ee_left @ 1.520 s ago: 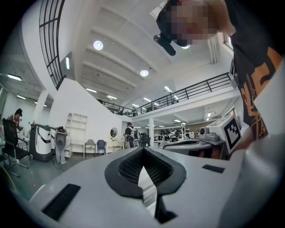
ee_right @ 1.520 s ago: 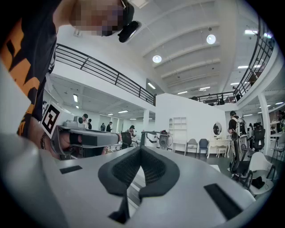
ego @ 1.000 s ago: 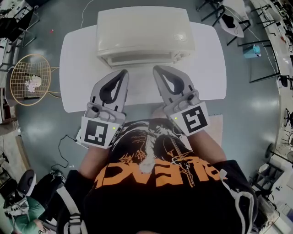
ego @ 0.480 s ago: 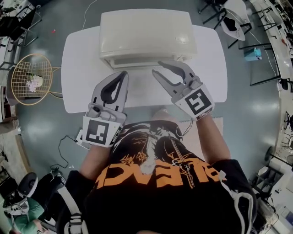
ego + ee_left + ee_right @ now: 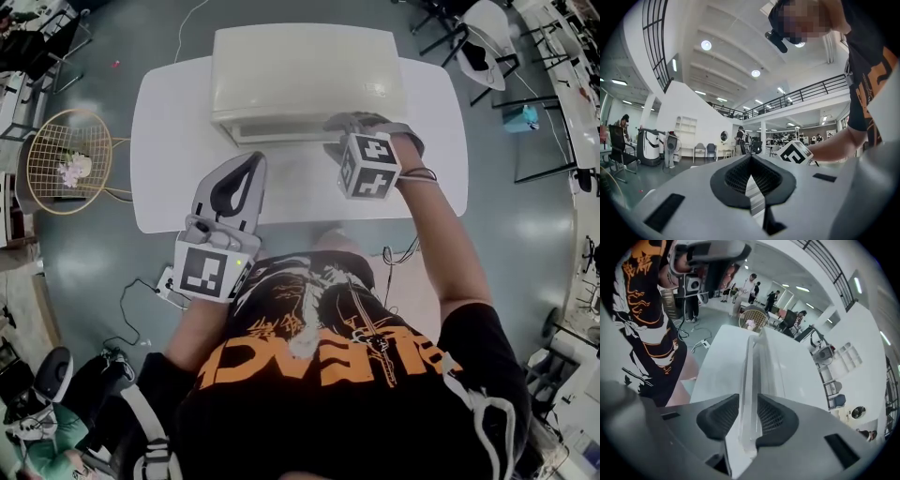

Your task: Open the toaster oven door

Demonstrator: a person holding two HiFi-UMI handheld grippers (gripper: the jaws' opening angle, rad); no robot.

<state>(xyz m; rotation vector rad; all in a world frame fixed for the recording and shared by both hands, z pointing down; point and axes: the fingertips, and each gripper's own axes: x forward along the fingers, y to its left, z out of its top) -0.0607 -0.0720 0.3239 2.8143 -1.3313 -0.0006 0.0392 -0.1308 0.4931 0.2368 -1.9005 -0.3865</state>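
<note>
The cream toaster oven [image 5: 300, 70] stands at the back of the white table [image 5: 169, 141], with its door closed. My right gripper [image 5: 336, 136] is turned on its side at the right end of the oven's front. In the right gripper view the door's handle bar [image 5: 749, 380] runs between the pads of the right gripper [image 5: 747, 416]. Its jaws are opening and do not press on the bar. My left gripper [image 5: 251, 161] hovers over the table's front edge, shut and empty. In the left gripper view the left gripper [image 5: 751, 161] points up into the hall.
A round wire chair [image 5: 64, 159] stands on the floor left of the table. Dark chairs [image 5: 483, 37] stand at the back right. A cable [image 5: 141, 291] lies on the floor by my left side. Bare table top lies in front of the oven.
My right gripper moved forward to the oven's front, rolled onto its side and opened its jaws around the handle bar. The left gripper has barely moved.
</note>
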